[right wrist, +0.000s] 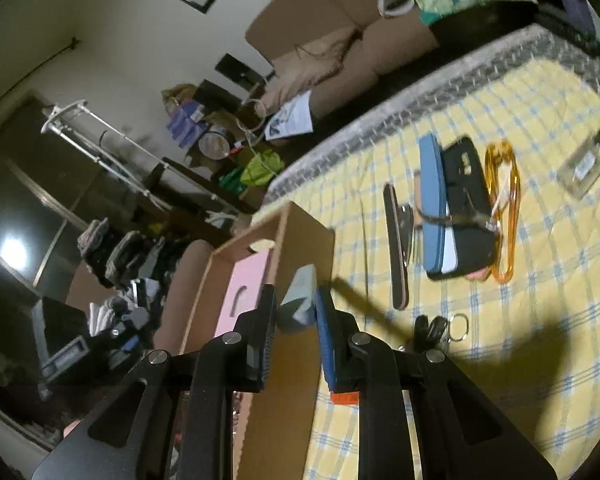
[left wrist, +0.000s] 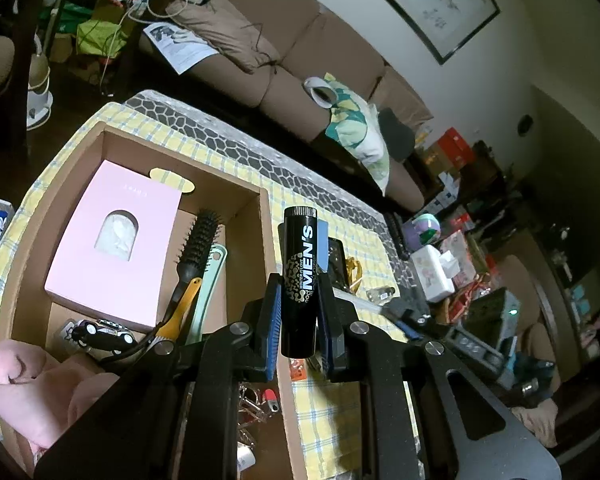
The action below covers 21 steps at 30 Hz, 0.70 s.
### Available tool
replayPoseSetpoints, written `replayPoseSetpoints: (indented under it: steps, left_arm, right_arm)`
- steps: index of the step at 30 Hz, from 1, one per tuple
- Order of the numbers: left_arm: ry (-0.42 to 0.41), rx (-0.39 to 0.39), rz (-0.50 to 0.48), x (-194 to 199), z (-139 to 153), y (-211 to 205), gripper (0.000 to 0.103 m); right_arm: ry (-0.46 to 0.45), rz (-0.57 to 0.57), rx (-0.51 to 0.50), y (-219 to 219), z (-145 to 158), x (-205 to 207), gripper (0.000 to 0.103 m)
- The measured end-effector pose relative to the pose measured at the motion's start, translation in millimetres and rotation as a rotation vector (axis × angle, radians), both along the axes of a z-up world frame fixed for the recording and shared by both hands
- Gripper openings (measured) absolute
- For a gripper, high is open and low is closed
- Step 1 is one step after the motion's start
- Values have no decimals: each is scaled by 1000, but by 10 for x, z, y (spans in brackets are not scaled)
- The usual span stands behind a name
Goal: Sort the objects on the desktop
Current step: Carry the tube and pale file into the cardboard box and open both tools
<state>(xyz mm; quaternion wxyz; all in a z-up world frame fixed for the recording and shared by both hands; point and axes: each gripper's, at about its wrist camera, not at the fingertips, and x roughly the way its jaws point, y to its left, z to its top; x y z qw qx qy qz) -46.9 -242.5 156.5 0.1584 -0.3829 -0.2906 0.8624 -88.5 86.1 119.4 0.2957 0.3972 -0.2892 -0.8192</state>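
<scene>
Evidently, a black tube (left wrist: 299, 280) (lettered MEN'S) is clamped upright in the left gripper (left wrist: 299, 308) above the cardboard box (left wrist: 266, 216), presumably for dropping among the brush and pink carton. A pale blue-grey block (right wrist: 299, 300), blurred and perhaps an eraser, is pinched by the right gripper (right wrist: 296, 312) at the box's edge.

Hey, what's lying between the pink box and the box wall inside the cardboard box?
In the left wrist view, a black round hairbrush, a yellow-handled tool and a mint green comb lie between the pink box and the inner cardboard wall.
</scene>
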Motion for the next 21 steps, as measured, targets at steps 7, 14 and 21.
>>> replayPoseSetpoints:
  steps: [7, 14, 21]
  left_arm:
    - [1, -8, 11, 10, 2, -54, 15]
    - [-9, -29, 2, 22, -22, -115, 15]
    - [-74, -67, 26, -137, -263, -216, 15]
  right_arm:
    - [127, -24, 61, -49, 443, 113, 19]
    - [227, -26, 71, -217, 793, 176, 19]
    - [257, 23, 38, -464, 946, 214, 19]
